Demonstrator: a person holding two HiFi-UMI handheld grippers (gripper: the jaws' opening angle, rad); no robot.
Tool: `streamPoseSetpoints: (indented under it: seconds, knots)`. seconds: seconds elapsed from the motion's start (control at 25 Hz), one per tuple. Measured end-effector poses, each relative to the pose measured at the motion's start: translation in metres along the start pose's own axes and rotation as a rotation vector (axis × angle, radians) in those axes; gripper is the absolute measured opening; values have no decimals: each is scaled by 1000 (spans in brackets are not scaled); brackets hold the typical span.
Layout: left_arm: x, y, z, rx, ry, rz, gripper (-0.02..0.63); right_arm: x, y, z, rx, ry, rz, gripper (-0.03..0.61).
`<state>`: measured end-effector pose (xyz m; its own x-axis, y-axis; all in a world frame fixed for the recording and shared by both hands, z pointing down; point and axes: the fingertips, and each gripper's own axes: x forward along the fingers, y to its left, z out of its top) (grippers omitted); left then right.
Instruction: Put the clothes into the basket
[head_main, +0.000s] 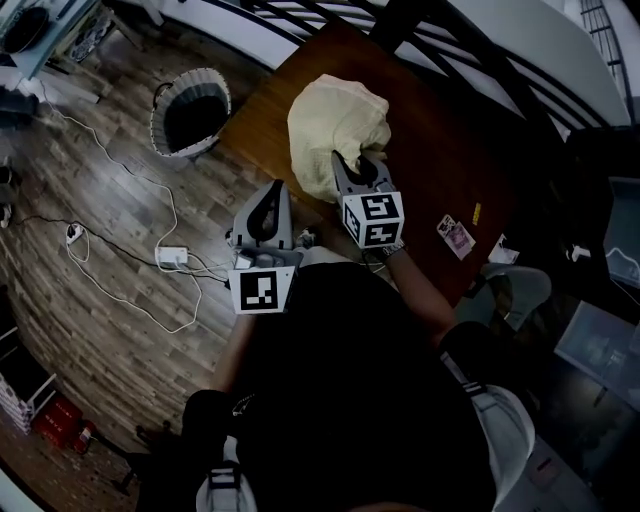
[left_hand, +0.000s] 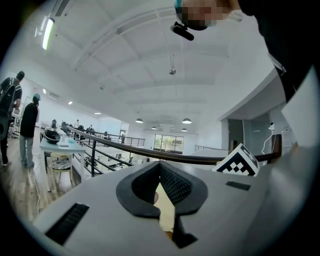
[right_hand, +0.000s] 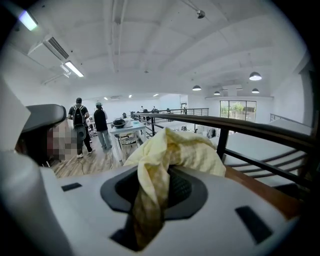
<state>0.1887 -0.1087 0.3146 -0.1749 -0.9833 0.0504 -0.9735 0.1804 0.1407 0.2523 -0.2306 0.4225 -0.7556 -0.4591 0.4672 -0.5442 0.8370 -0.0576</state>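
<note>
A pale yellow cloth lies bunched on the brown table. My right gripper is at its near edge, shut on a fold. In the right gripper view the cloth drapes over the jaws and hangs down between them, hiding the tips of my right gripper. My left gripper hangs left of the table over the floor, apart from the cloth. Its jaws meet at the tips of the left gripper with nothing held. The round basket, white-sided and dark inside, stands on the floor to the far left.
White cables and a power strip lie on the wooden floor between me and the basket. Small cards lie on the table's right part. A dark railing runs behind the table. People stand far off.
</note>
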Motion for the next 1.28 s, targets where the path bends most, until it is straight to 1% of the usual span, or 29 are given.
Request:
streamPoseSetpoints:
  seconds: [0.24,0.36,0.48,0.6,0.76,0.92,1.04,1.28]
  knots:
    - [-19,40,4,-12,-2,50,11,18,43,17,-20,-22,39,112]
    - [-29,65,10,-1,-7,67,11,28,69,25,-25,-25,57,112]
    - [-38,91,14,-15,-4,83,11,38,96,32,-30,-22,74,112]
    - [-44,116,16,-19,5,87,11,49,120,39,-36,-24,85,114]
    - [-47,149,25,-3,-17,87,11,67,147,49,-48,-23,94,114]
    - [-54,182,29,-5,-22,100,11,86,174,55,-59,-15,108,114]
    - [-63,204,34,-5,-37,121,11,98,197,60,-72,-15,127,115]
    - [-92,248,38,-1,-40,183,11,121,253,68,-102,-19,190,115]
